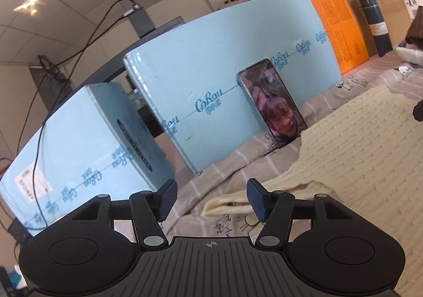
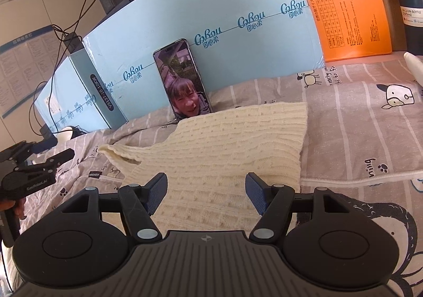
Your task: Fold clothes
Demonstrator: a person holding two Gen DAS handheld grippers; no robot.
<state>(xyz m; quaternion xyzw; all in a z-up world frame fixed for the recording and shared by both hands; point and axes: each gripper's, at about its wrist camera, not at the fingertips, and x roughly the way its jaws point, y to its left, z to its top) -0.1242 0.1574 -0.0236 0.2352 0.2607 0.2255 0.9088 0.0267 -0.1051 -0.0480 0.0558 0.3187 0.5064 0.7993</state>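
Bedsheet (image 2: 357, 122): grey, cartoon print, open room right of the knit | blue boxes (image 2: 211, 19) wall the far edge | cream sweater (image 2: 224, 143) lies flat mid-sheet, far hem by the propped phone (image 2: 182, 80) | I see my right gripper (image 2: 206, 195) over it, jaws apart, empty | left gripper (image 1: 211, 200) jaws apart at the sleeve edge | flask (image 1: 374, 23) far right.
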